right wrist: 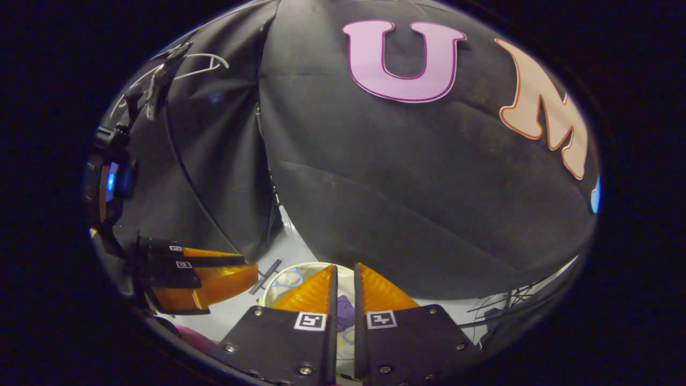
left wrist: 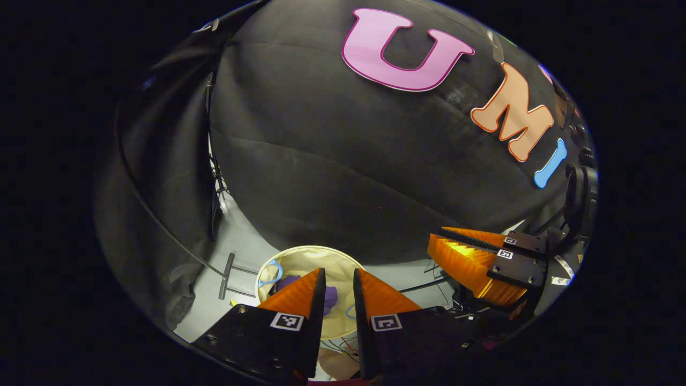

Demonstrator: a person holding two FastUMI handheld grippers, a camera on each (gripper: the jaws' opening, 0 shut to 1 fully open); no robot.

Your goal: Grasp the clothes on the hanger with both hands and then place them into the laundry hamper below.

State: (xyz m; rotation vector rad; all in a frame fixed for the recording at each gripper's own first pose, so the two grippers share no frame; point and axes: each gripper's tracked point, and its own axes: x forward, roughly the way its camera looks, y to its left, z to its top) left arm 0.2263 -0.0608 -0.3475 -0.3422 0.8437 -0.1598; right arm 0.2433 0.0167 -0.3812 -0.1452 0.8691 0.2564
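Observation:
A round cream laundry hamper (left wrist: 306, 252) with blue handles stands on the floor below both grippers. Purple clothes (left wrist: 285, 282) lie inside it. In the left gripper view my left gripper (left wrist: 338, 272) hovers over the hamper's mouth, its fingers nearly together with nothing between them. My right gripper (left wrist: 435, 244) hangs to the right of it, also closed and empty. In the right gripper view my right gripper (right wrist: 345, 266) is above the hamper (right wrist: 284, 283), and the purple clothes (right wrist: 345, 313) show through the slit. The left gripper (right wrist: 249, 266) is at the left. A bare white hanger (right wrist: 214, 58) hangs top left.
The black cloth wall rises right behind the hamper. A metal stand foot (left wrist: 228, 276) lies on the grey floor left of it. Loose wires (left wrist: 343, 346) run by the hamper's near side, and more cables (right wrist: 504, 308) lie at the right.

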